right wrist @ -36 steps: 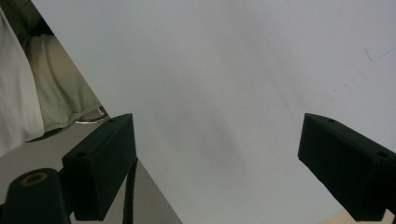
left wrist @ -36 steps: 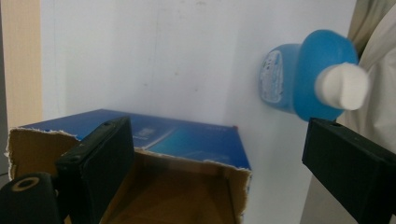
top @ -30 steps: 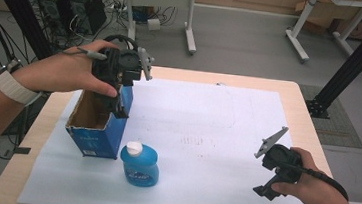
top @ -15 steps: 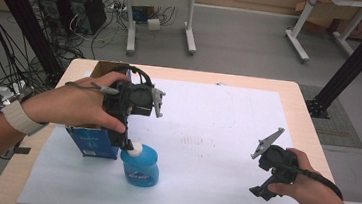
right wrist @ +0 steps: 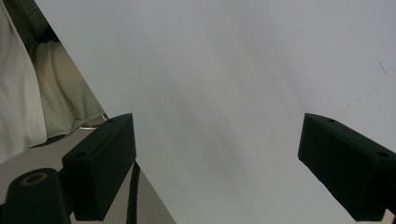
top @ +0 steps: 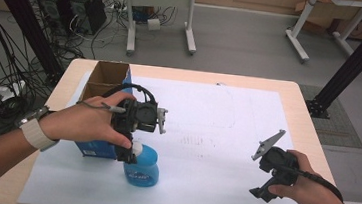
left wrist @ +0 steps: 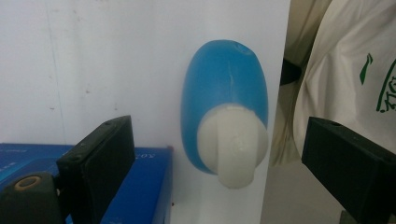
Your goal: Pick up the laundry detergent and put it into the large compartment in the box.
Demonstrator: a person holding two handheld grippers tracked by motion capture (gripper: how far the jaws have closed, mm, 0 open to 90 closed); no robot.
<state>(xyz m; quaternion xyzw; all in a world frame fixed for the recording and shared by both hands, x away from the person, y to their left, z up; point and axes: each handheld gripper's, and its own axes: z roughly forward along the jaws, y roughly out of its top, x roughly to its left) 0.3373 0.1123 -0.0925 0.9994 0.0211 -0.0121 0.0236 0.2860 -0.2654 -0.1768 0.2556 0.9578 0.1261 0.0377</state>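
Bottle [top: 141, 167], blue plastic, smooth and rounded, oval in outline from above, with a white cap [left wrist: 232, 145] of chunky cylindrical form. It stands upright on the white paper sheet [top: 224, 151], near the sheet's front edge and just beside the front corner of the box [top: 101, 87].

Box, corrugated cardboard, brown inside, blue printed outside, rectangular, top open. It sits at the left side of the sheet, close to the table's left edge.

Table [top: 305, 101], pale wood top with rounded corners; the matte white sheet covers most of it, leaving a narrow wood border. The sheet carries faint pencil marks near its middle.

Left gripper [top: 132, 153], black, hard-edged, held from above by the left hand [top: 84, 122]. In the left gripper view its jaws stand wide apart, one either side of the white cap, neither touching it; they hold nothing. One jaw hangs over the blue edge of the box.

Right gripper [top: 259, 192], black with a grey three-cornered plate, held in the right hand [top: 306, 189] at the front right of the table. In the right gripper view its jaws are spread wide over bare white sheet, gripping nothing.

Open room: the sheet's whole middle and far half lie bare between the two grippers, which are well apart. Front edge of the table lies close below both hands.
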